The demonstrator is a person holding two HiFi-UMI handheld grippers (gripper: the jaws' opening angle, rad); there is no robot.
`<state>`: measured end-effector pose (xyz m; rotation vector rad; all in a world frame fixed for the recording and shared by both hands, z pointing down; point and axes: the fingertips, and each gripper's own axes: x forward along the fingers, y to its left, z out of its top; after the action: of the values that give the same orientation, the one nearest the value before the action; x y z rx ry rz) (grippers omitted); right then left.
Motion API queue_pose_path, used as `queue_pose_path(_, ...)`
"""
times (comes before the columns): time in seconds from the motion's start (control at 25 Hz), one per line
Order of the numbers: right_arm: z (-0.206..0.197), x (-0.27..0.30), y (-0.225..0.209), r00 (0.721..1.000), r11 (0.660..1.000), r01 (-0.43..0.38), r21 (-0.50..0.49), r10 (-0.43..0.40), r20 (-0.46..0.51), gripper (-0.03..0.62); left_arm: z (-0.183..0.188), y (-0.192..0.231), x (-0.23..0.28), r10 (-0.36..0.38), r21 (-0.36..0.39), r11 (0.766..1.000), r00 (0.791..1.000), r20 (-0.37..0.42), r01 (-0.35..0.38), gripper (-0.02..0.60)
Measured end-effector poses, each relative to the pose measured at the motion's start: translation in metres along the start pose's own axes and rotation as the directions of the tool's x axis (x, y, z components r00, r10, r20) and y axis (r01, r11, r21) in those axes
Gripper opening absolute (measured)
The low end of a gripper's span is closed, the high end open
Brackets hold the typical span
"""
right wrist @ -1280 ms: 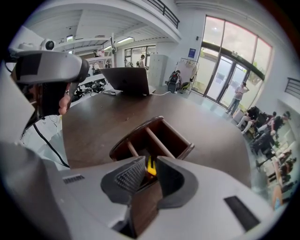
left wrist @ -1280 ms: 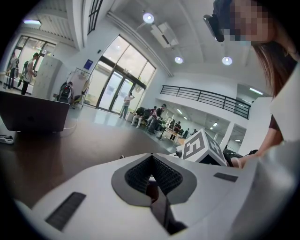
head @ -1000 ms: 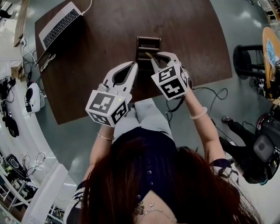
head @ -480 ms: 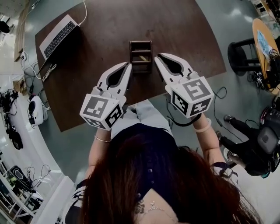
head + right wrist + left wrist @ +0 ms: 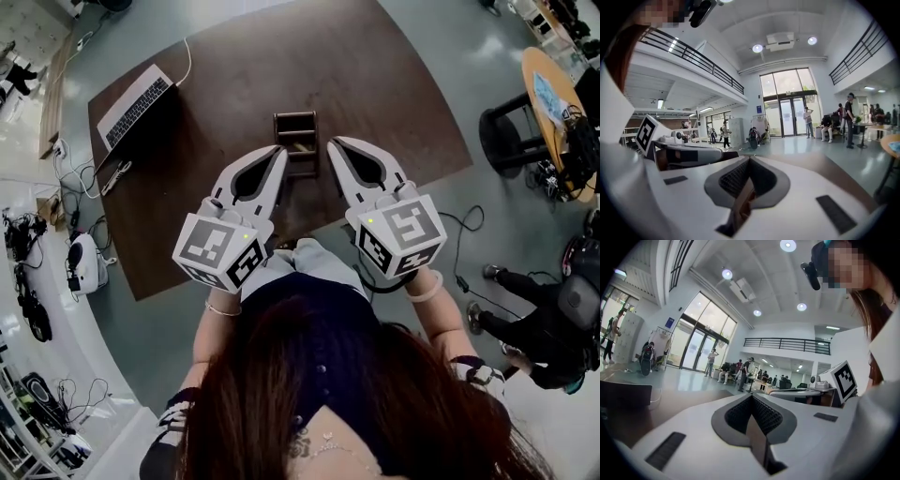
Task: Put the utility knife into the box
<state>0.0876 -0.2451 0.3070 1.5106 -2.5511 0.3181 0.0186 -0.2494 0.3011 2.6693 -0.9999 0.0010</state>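
A small dark wooden box (image 5: pixel 295 117) with open compartments stands on the brown table (image 5: pixel 375 84). A pale strip, apparently the utility knife (image 5: pixel 299 146), lies in its near compartment. My left gripper (image 5: pixel 278 151) is just left of the box and my right gripper (image 5: pixel 331 143) just right of it. Both are raised above the table's near edge, shut, with nothing held. The left gripper view (image 5: pixel 751 396) and the right gripper view (image 5: pixel 749 158) show closed jaws against a big hall, not the box.
An open laptop (image 5: pixel 136 101) sits at the table's far left corner, its cable running off the edge. A black stool (image 5: pixel 511 127) and a round table (image 5: pixel 555 84) stand to the right. A seated person (image 5: pixel 548 323) and floor cables (image 5: pixel 459 220) are nearby.
A second ago my right gripper held the knife over the box. It has since let go and drawn back toward the body. The left gripper barely moved.
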Motion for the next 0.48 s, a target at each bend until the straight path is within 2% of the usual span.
queue_pose_path(0.48,0.018,-0.012,0.011,0.998,0.999,0.021,-0.032,-0.019,0.061,0.015,0.011,-0.011,-0.008,-0.006,0.038,0.999,1.000,0.025,0.005,0.002)
